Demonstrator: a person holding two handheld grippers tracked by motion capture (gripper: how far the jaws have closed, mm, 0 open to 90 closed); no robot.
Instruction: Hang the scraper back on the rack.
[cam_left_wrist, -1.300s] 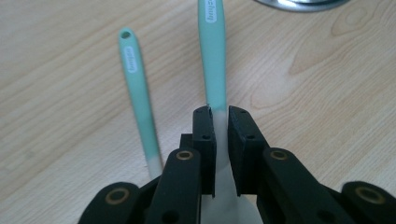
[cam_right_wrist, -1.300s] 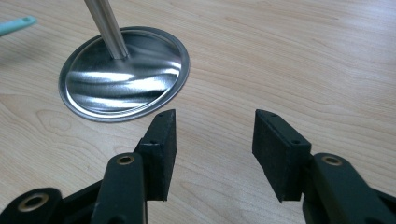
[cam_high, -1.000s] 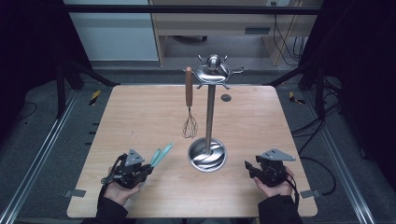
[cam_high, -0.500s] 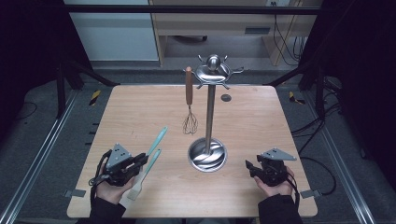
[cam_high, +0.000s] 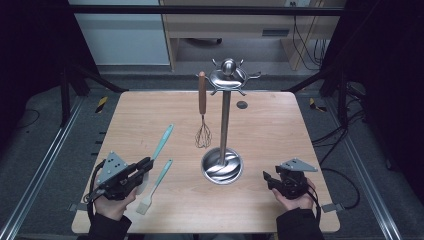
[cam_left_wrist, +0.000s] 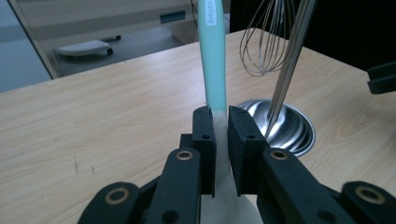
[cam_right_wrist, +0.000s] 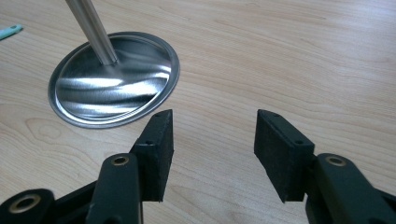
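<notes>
Gripping slim teal spatula with left gripper; second spatula lying flat.

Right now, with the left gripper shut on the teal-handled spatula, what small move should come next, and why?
Probably raise the spatula higher and toward the stand's hook ring. The left gripper clamps it at the neck, with the handle end pointing toward the stand but well below the hooks. The whisk already hangs from one hook, and other hooks look free.
</notes>
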